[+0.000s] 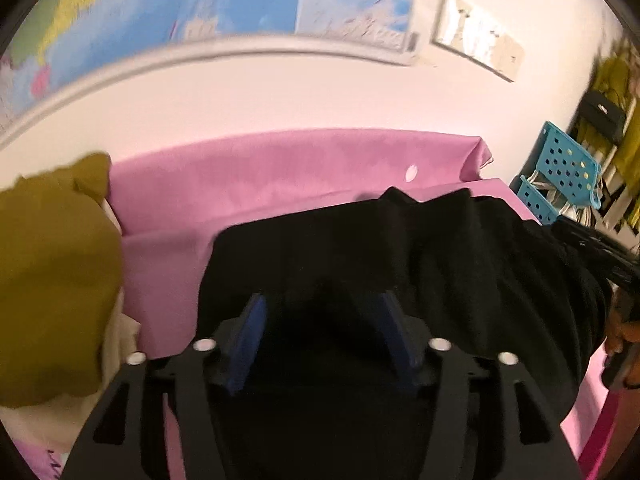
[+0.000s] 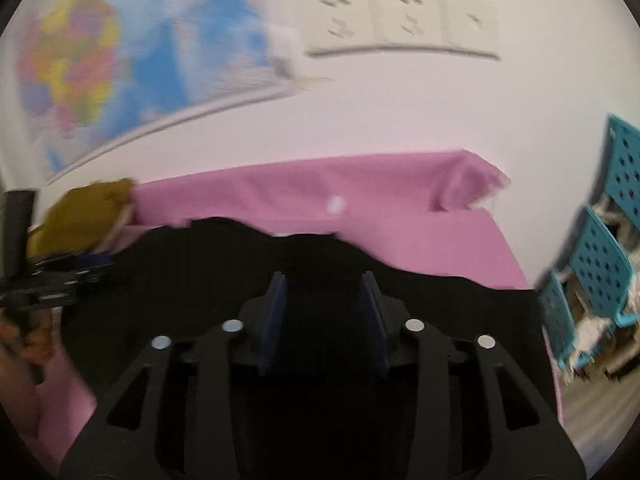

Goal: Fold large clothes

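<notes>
The black garment lies bunched on the pink-covered worktop, its far edge humped and uneven rather than squared off. From how it lies, the folding looks to be somewhere in the middle: the cloth is gathered into a broad mass, but no neat rectangle shows and at least 1 more fold, plus smoothing, seems left. How many layers are already stacked cannot be told, since the black fabric swallows all detail.

The left hand-held gripper has its 2 blue pads spread wide with dark cloth between and beneath them; whether any of it is pinched cannot be told. The right hand-held gripper is likewise spread wide over the garment, and again a grip cannot be confirmed against the black.

In the right wrist view the garment's long axis runs across the worktop from left to right, roughly parallel to the wall behind, with its ragged edge facing that wall. Which end is collar or hem is not visible.

An olive-yellow cloth sits at the left end of the worktop, just beside the garment. Turquoise perforated baskets stand off to the right, well apart. Both views are blurred
</notes>
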A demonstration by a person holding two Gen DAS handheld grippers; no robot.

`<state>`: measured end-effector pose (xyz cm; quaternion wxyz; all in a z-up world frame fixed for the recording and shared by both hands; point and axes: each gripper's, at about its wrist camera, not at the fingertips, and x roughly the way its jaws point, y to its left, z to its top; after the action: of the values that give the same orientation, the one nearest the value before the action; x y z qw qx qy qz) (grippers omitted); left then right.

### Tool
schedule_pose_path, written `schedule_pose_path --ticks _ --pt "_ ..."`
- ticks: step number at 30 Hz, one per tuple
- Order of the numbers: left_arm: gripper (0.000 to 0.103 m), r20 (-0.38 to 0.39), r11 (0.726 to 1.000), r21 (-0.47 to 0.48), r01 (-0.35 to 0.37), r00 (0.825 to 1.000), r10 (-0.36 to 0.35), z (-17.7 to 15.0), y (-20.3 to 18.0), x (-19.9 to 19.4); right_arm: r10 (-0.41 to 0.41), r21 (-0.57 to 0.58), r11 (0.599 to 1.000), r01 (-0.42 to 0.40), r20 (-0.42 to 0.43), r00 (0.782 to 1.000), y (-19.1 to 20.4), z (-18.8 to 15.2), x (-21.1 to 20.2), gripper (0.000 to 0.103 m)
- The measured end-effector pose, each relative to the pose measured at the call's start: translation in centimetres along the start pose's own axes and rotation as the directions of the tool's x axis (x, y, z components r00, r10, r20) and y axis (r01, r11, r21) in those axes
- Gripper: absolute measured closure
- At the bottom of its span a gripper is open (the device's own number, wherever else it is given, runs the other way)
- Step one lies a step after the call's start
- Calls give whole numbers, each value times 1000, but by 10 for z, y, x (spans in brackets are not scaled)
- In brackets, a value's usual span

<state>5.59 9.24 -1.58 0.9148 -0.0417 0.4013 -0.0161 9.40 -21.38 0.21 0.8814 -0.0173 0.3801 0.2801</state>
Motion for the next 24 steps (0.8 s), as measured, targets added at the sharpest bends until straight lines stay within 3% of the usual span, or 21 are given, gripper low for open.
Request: schedule_pose_path --ticks 2,4,10,12,18,22,24 --pt "40 10 999 27 -17 1000 17 -5 -7 -5 72 -34 997 -72 -15 997 17 -5 -6 49" --pt "39 12 999 44 -22 1000 21 -11 -14 -7 96 -72 992 -100 -52 994 29 -12 -1 48" --pt "35 -8 998 64 -18 1000 19 -28 -23 -6 -18 -94 996 4 -139 990 24 -28 37 49" --pt "34 -16 998 60 -21 1000 22 -31 -24 -3 -16 -65 998 6 -154 988 16 -31 47 53" --pt "30 -14 1000 23 -16 1000 17 -37 -15 -10 0 -23 1000 -2 -105 994 17 -24 21 50" --pt "27 10 1000 -8 9 1000 -9 -45 -6 -26 102 -95 990 -103 -19 995 34 -24 -25 45" --pt "27 16 1000 -12 18 1000 -18 -53 -1 -33 140 -146 979 -141 -18 990 45 -29 -36 44"
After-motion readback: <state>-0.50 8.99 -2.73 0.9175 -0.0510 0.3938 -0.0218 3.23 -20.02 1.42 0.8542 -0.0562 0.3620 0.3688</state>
